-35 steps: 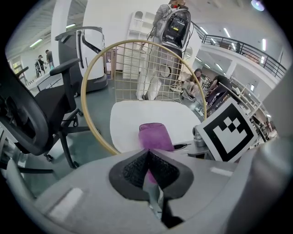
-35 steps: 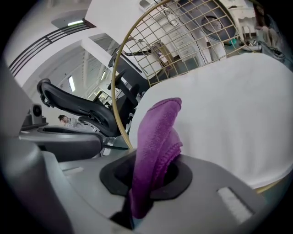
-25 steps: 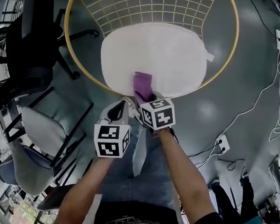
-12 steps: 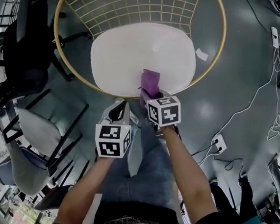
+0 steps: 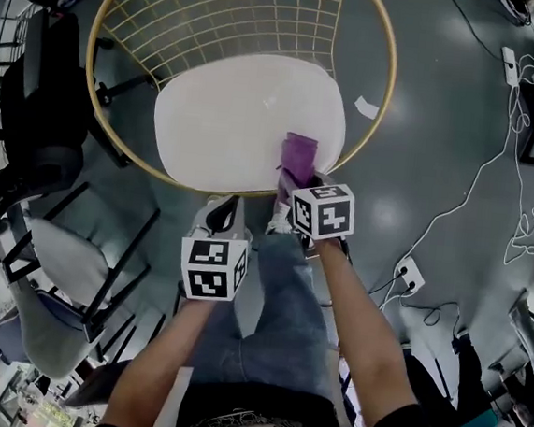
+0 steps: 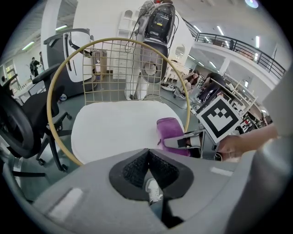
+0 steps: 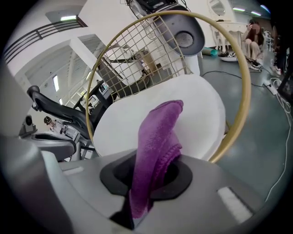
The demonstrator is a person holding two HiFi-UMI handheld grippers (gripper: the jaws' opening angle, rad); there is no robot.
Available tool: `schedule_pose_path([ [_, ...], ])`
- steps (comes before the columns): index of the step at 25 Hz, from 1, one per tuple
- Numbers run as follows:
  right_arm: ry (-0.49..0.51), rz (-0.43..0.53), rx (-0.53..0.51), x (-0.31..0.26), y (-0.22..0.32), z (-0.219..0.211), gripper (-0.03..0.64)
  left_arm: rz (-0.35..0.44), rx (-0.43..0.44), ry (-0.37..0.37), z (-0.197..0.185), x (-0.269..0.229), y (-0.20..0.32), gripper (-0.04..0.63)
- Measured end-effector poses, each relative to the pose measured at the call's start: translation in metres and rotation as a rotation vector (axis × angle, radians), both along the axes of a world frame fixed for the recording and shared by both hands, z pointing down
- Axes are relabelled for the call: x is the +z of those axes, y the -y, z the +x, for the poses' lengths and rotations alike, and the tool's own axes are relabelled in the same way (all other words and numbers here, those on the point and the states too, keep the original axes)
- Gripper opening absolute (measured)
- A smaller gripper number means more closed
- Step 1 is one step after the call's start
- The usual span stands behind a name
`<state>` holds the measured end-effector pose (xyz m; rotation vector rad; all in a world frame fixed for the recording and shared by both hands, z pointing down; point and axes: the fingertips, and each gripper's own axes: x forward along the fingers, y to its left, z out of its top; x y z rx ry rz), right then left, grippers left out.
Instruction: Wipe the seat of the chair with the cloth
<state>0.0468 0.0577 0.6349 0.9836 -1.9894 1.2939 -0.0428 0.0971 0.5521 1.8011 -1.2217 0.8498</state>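
The chair has a round white seat cushion inside a gold hoop frame with a wire-grid back. A folded purple cloth lies on the cushion's near right part, and my right gripper is shut on it. In the right gripper view the cloth runs up from between the jaws over the white seat. My left gripper hangs shut and empty in front of the chair's near edge, left of the right one. From the left gripper view I see the cloth and the seat.
Black office chairs and grey-seated chairs crowd the left. White cables and a power strip lie on the grey floor at the right. The person's legs and a shoe are just below the chair.
The right gripper has slid the purple cloth to the right along the near part of the seat. The left gripper has hardly moved.
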Motion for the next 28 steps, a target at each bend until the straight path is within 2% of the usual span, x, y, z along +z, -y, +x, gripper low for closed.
schedule_pose_path([
  [6, 0.004, -0.013, 0.073, -0.006, 0.020, 0.048, 0.061, -0.001, 0.027, -0.004, 0.040, -0.005, 0.013, -0.005],
  [16, 0.068, -0.090, 0.283, -0.010, 0.034, 0.089, 0.061, 0.029, 0.047, 0.008, 0.059, -0.025, 0.033, -0.005],
  [21, 0.056, -0.075, 0.235, -0.028, 0.035, 0.085, 0.061, 0.049, 0.036, 0.015, 0.057, -0.047, 0.038, -0.005],
  [28, 0.096, 0.010, 0.198, -0.083, 0.027, 0.062, 0.061, 0.070, 0.007, 0.005, 0.049, -0.079, 0.032, -0.005],
])
